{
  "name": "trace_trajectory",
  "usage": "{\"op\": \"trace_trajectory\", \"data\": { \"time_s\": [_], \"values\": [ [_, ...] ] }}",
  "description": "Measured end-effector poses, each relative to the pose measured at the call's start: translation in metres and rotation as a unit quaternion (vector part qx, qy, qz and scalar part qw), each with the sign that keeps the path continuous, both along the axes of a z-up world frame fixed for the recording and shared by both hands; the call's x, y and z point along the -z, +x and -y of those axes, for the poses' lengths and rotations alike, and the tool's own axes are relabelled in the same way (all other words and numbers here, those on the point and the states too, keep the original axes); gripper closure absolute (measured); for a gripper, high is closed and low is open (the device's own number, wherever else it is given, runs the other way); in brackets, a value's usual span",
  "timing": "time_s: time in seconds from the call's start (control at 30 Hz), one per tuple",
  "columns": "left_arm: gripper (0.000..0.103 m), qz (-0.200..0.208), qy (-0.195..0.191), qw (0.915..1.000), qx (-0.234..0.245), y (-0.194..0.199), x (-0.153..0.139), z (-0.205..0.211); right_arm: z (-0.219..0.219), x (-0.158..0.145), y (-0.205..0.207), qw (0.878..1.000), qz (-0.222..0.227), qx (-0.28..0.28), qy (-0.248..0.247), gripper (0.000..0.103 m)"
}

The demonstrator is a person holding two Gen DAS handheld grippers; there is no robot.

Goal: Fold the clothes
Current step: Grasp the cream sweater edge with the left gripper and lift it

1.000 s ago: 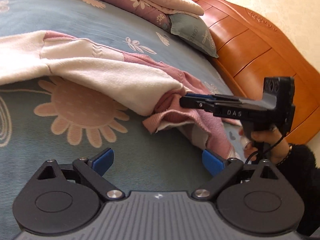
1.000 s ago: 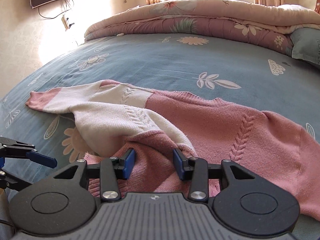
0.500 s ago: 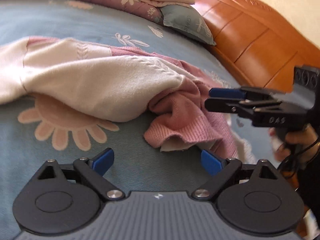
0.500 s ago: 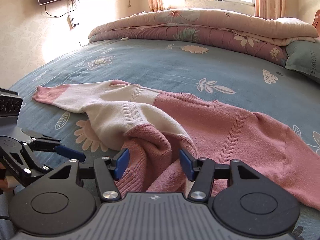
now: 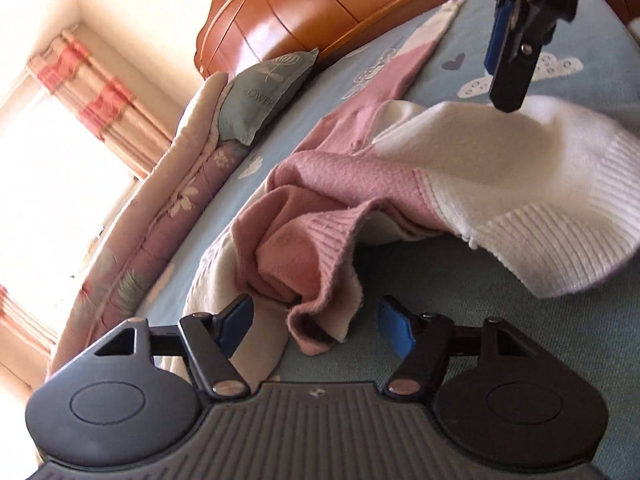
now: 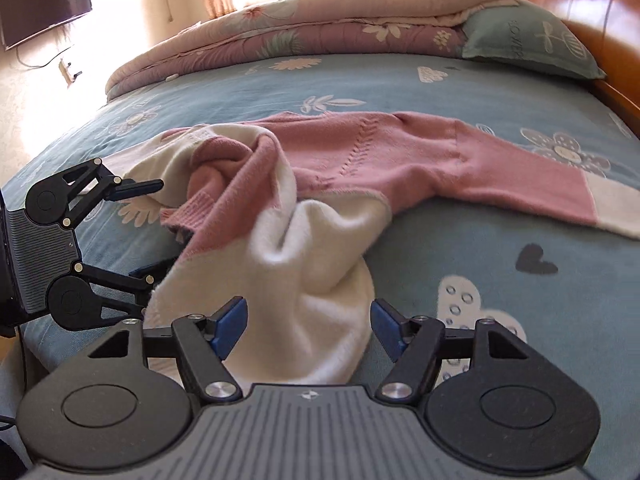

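- The sweater [image 6: 360,160], pink and white, lies crumpled on the blue flowered sheet [image 6: 500,92] near the bed's front edge; one sleeve stretches flat toward the right, its white cuff at the frame's edge
- A pink ribbed fold [image 5: 320,240] of it bunches up in the middle, and a white ribbed part [image 5: 540,240] bulges beside it
- Your left gripper [image 5: 316,320] stands wide open, its blue pads on either side of the pink fold's lower tip; whether a pad touches the knit, you cannot tell from here
- Your right gripper [image 6: 306,324] is also spread wide, with the white bulge of the sweater lying between its pads, nothing clamped
- In the left wrist view your right gripper comes down from the top right, its tip at the white fabric
- Beyond the sweater sit a folded quilt [image 6: 320,28], a grey-green pillow [image 6: 528,40] and the wooden headboard [image 5: 320,4]
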State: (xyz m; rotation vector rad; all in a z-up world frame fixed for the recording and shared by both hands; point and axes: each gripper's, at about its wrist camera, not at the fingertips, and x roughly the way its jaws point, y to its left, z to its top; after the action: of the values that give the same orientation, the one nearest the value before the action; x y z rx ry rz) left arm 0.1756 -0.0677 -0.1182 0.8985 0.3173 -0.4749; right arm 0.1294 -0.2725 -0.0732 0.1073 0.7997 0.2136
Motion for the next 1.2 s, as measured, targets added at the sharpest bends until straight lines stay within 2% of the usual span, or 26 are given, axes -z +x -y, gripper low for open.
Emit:
{"op": "trace_trajectory", "data": {
  "time_s": [0.13, 0.3, 0.37, 0.4, 0.43, 0.47, 0.63, 0.87, 1.2],
  "values": [
    [0.058, 0.051, 0.048, 0.9974, 0.017, -0.002, 0.014, 0.025, 0.018, 0.019, -0.021, 0.998, -0.023, 0.048, 0.028, 0.029],
    [0.068, 0.082, 0.082, 0.9928, -0.030, 0.007, 0.022, 0.033, 0.021, 0.029, -0.027, 0.997, -0.028, 0.055, 0.043, 0.028],
    [0.079, 0.079, 0.087, 0.9927, -0.026, 0.001, 0.027, 0.032, 0.020, 0.030, -0.027, 0.997, -0.026, 0.052, 0.039, 0.026],
    [0.087, 0.091, 0.100, 0.9908, -0.013, -0.004, 0.031, 0.033, 0.020, 0.031, -0.028, 0.998, -0.025, 0.051, 0.039, 0.025],
    [0.090, 0.102, 0.113, 0.9883, -0.001, -0.009, 0.035, 0.034, 0.019, 0.031, -0.027, 0.998, -0.024, 0.050, 0.041, 0.024],
    [0.090, 0.113, 0.124, 0.9858, 0.008, -0.011, 0.038, 0.036, 0.020, 0.032, -0.027, 0.998, -0.023, 0.049, 0.043, 0.023],
    [0.097, 0.047, 0.097, 0.9940, -0.019, 0.012, 0.029, 0.040, 0.018, 0.034, -0.027, 0.998, -0.018, 0.049, 0.044, 0.018],
    [0.100, 0.057, 0.109, 0.9923, -0.014, -0.011, 0.017, 0.022, 0.016, 0.031, -0.034, 0.998, -0.015, 0.047, 0.039, 0.017],
    [0.100, 0.089, 0.097, 0.9906, -0.039, -0.060, -0.044, -0.029, 0.010, 0.010, -0.046, 0.998, 0.014, 0.032, 0.047, 0.017]
  ]
}}
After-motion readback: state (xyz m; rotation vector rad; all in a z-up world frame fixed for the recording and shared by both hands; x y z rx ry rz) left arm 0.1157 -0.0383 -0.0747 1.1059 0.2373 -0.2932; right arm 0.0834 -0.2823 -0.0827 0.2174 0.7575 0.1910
